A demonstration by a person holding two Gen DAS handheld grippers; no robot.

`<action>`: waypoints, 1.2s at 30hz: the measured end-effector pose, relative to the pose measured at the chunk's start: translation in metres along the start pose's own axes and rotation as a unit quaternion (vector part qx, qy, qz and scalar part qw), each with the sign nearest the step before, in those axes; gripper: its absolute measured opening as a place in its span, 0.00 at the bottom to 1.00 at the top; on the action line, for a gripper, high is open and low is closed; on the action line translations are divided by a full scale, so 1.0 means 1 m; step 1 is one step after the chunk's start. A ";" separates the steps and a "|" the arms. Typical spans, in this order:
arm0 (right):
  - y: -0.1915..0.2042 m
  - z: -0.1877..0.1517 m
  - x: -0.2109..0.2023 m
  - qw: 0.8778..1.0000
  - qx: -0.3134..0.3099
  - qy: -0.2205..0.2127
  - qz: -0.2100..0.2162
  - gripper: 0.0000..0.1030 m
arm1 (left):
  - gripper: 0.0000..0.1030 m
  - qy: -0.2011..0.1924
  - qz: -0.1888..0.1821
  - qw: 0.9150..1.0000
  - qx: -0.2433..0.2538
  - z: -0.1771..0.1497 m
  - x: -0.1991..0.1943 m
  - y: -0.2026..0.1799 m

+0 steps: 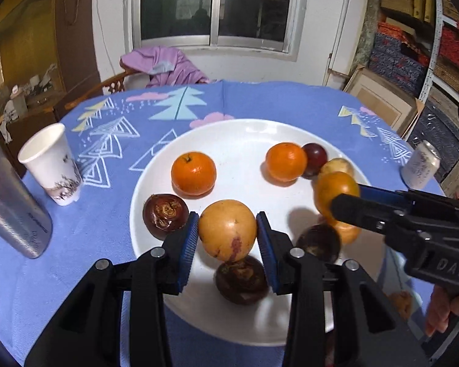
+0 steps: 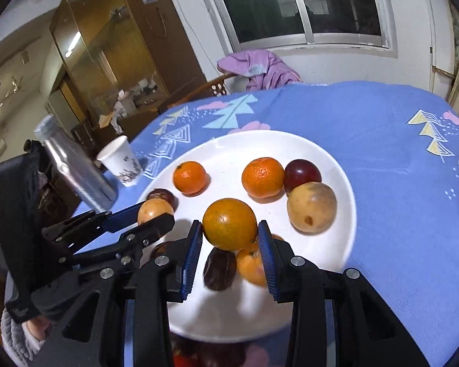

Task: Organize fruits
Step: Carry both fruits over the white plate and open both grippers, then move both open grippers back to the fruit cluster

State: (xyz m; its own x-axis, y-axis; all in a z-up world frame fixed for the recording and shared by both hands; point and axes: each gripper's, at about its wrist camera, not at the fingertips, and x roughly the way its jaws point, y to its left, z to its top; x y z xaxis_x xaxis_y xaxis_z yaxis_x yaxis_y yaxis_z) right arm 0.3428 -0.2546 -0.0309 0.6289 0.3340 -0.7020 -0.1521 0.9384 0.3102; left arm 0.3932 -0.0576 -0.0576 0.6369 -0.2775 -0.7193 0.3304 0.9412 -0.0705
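Fruit sits on one big white plate (image 1: pixel 229 134) in the middle of both views. The left gripper (image 1: pixel 227 229) squeezes a yellow fruit (image 1: pixel 227 229) between its two blue pads, low in the middle of the left view. The right gripper (image 2: pixel 230 234) squeezes an orange-yellow fruit (image 2: pixel 229 224) the same way, held above the plate.

Counted on the plate: two bright oranges, one on the left (image 2: pixel 189 177) and one more to the right (image 2: pixel 262 177). One red-purple plum (image 2: pixel 302 171) touches the right orange. One more yellow fruit (image 2: pixel 311 207) lies just below the plum. Three dark brown fruits (image 1: pixel 165 215) show in the left view, low on the plate. One blurry orange piece (image 2: pixel 251 264) lies under the right gripper.

One paper cup (image 1: pixel 53 165), one silver bottle (image 1: pixel 13 202) and one can (image 1: pixel 420 165) stand on the blue cloth (image 1: pixel 290 101).
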 end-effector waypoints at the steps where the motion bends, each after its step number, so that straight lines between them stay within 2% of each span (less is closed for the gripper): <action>1: 0.000 0.002 0.008 1.000 -0.002 0.004 -0.005 0.36 | 0.36 0.004 -0.004 1.000 -0.004 -0.001 0.005 0.002; 3: 0.001 0.005 0.017 1.000 -0.009 0.008 -0.011 0.39 | 0.37 0.013 -0.008 1.000 -0.006 -0.004 0.014 0.004; 6: -0.003 0.007 0.014 1.000 0.009 0.003 -0.009 0.42 | 0.49 0.010 -0.005 1.000 -0.008 -0.009 0.015 0.004; 9: -0.003 0.004 -0.006 1.000 0.012 -0.010 -0.006 0.42 | 0.51 -0.001 -0.006 1.000 -0.014 -0.011 0.001 0.007; 12: -0.002 -0.009 -0.037 1.000 0.005 -0.023 -0.004 0.44 | 0.58 -0.010 -0.010 1.000 -0.018 -0.021 -0.022 0.009; 16: -0.002 -0.043 -0.084 0.999 -0.008 -0.043 -0.008 0.52 | 0.60 -0.019 -0.007 1.000 -0.003 -0.050 -0.059 0.004; 23: -0.010 -0.120 -0.136 0.998 -0.012 -0.064 -0.011 0.54 | 0.65 -0.028 0.000 0.999 0.039 -0.117 -0.109 -0.021; 29: -0.007 -0.169 -0.143 0.998 -0.022 -0.049 -0.014 0.55 | 0.67 -0.034 0.015 0.996 0.077 -0.153 -0.127 -0.047; 31: 0.002 -0.175 -0.145 0.998 -0.037 -0.047 -0.005 0.55 | 0.77 -0.036 0.019 0.996 0.080 -0.159 -0.130 -0.052; 36: 0.025 -0.178 -0.133 0.997 -0.080 -0.015 -0.009 0.55 | 0.83 -0.036 0.025 0.994 0.101 -0.162 -0.129 -0.068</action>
State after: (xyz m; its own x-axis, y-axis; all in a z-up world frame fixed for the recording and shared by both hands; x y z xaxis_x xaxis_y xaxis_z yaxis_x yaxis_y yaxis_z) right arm 0.1201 -0.2600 -0.0442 0.6548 0.3167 -0.6863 -0.2595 0.9470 0.1894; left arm 0.1760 -0.0545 -0.0715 0.7017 -0.2508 -0.6669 0.4250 0.8985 0.1093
